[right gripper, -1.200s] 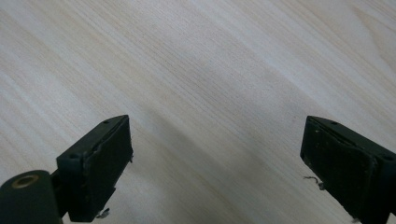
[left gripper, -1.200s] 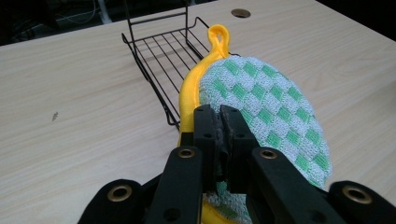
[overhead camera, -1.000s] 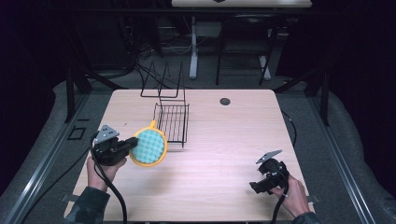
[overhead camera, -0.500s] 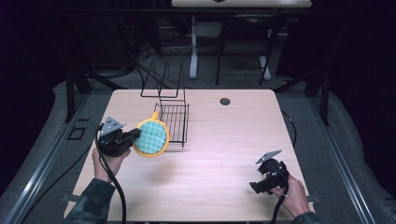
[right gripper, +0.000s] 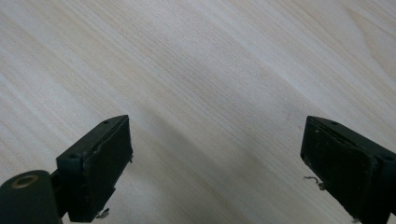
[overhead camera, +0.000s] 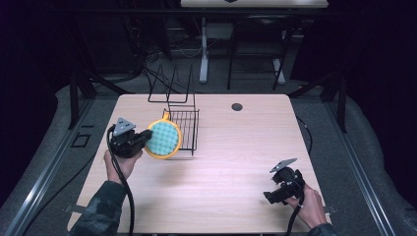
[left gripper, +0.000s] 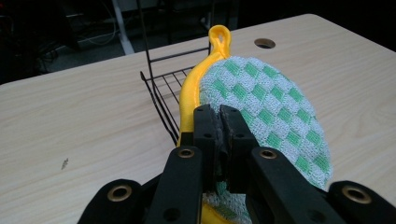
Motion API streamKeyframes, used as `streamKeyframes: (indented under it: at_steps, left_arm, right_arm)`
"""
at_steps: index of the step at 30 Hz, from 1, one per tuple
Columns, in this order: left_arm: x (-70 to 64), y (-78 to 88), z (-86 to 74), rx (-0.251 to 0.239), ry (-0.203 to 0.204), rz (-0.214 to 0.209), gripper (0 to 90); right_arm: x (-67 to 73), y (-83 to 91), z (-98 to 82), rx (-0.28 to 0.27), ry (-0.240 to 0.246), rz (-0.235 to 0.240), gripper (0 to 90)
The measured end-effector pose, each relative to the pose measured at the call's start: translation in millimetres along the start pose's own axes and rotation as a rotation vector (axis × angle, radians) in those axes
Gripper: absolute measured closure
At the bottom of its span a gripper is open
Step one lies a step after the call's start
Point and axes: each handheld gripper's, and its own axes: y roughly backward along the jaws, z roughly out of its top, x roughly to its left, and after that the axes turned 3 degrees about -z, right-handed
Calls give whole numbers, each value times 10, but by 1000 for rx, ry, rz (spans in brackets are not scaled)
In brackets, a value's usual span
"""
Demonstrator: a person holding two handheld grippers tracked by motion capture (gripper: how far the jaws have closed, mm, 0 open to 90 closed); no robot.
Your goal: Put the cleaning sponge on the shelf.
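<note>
High view: left gripper (overhead camera: pixel 140 140) is clamping the round yellow-rimmed pot holder (overhead camera: pixel 164 139), holding it lifted just beside the black wire rack (overhead camera: pixel 184 129); right gripper (overhead camera: pixel 276 192) is resting near the table (overhead camera: pixel 236 167) front edge. Left gripper view: jaws are pinching the pot holder's green-checked cloth by its rim. Right gripper view: jaws are standing wide apart, holding nothing, over bare wood.
</note>
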Motion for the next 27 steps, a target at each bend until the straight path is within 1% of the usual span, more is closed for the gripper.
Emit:
streamKeyframes:
  at_steps: [1, 4, 7, 12, 15, 19, 23, 25, 26, 27]
  left_arm:
    - [2, -21, 4, -2, 7, 2, 864]
    - [11, -60, 14, 1, 9, 5, 864]
    - [16, -111, 16, -6, 24, 8, 864]
    - [15, -182, 22, -5, 24, 17, 864]
    - [22, -220, 31, -8, 32, 24, 864]
    - [31, -271, 25, -20, 57, 25, 864]
    - [52, -324, 25, -13, 54, 24, 864]
    - [60, -343, 29, -20, 52, 32, 863]
    - [65, -353, 27, -25, 55, 33, 864]
    - [71, -366, 22, -24, 67, 31, 863]
  right_arm:
    - [1, 1, 0, 0, -1, 0, 84]
    - [1, -4, 0, -1, -2, 0, 84]
    - [2, -4, 0, -1, -1, 2, 84]
    - [5, -14, -3, -5, -5, 4, 84]
    - [6, -11, -1, 3, -2, 2, 85]
    - [8, -7, -1, 1, 1, 1, 85]
    - [-2, -19, -1, 4, 1, 7, 85]
    - [9, -22, 1, 5, -1, 9, 85]
    - [10, -20, 2, 3, 0, 8, 85]
    - [11, -19, 3, 2, 1, 7, 84]
